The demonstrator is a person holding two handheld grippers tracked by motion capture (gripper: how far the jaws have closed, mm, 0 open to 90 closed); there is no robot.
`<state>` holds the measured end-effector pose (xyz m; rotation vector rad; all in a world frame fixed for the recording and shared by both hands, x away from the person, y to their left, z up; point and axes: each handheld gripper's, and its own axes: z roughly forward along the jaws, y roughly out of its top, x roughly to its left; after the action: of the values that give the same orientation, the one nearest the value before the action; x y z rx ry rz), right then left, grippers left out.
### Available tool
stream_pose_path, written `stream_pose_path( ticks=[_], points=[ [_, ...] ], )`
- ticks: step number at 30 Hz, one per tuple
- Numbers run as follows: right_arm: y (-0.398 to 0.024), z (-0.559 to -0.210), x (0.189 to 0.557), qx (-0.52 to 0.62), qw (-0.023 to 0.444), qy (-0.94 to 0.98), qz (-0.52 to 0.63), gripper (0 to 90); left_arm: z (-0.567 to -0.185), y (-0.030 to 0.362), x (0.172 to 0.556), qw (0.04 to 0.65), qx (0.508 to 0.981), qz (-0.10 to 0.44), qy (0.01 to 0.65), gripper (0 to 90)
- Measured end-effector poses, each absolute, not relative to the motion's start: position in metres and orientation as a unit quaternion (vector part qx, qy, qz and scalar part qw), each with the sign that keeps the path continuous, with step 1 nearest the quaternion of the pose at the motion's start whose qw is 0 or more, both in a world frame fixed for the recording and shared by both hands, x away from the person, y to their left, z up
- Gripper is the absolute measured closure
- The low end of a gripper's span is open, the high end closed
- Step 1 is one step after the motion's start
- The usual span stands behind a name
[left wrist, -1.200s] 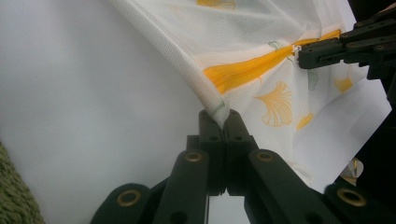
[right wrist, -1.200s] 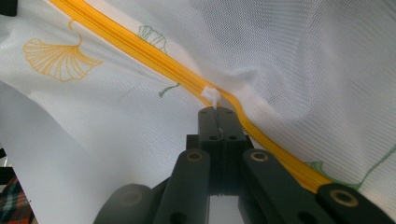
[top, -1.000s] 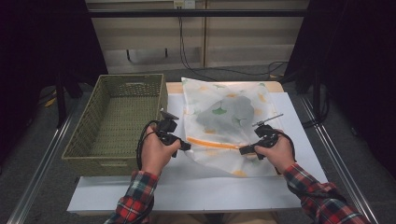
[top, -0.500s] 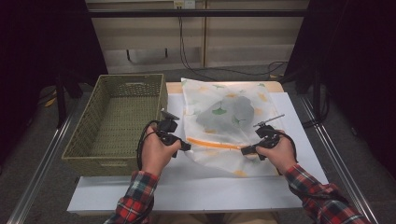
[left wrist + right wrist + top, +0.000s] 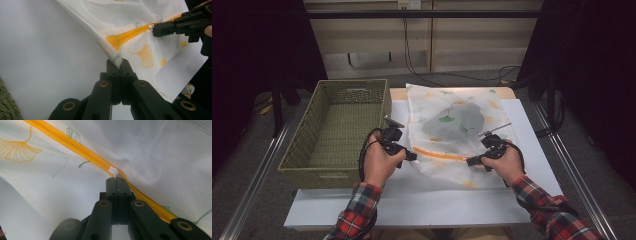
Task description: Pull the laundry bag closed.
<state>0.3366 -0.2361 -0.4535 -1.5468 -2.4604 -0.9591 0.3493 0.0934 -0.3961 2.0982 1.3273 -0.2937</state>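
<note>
A white mesh bag (image 5: 452, 107) printed with yellow and green leaves lies on the table, with a grey garment (image 5: 462, 120) inside it. An orange zipper (image 5: 439, 154) runs across its near part. My left gripper (image 5: 412, 156) is shut on the bag's left seam edge (image 5: 111, 51), beside the zipper's end (image 5: 127, 37). My right gripper (image 5: 469, 161) is shut on the small white zipper pull (image 5: 113, 172), on the orange zipper (image 5: 75, 147). The left gripper view shows the right gripper (image 5: 153, 26) at the zipper, with the fabric pulled taut between the two.
A green woven basket (image 5: 312, 175) stands at the left of the table, close to my left hand, with nothing in it. A white sheet (image 5: 412, 200) covers the tabletop under the bag. Metal rails run along both sides of the table.
</note>
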Motion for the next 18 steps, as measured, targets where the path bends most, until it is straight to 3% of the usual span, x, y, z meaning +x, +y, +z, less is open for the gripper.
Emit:
stream_pose_path(
  ticks=[18],
  points=[
    [-0.27, -0.452, 0.328, -0.529, 0.038, -0.793, -0.3, 90.0, -0.394, 0.098, 0.351, 0.311, 0.798, -0.103, 0.506, 89.0]
  ],
)
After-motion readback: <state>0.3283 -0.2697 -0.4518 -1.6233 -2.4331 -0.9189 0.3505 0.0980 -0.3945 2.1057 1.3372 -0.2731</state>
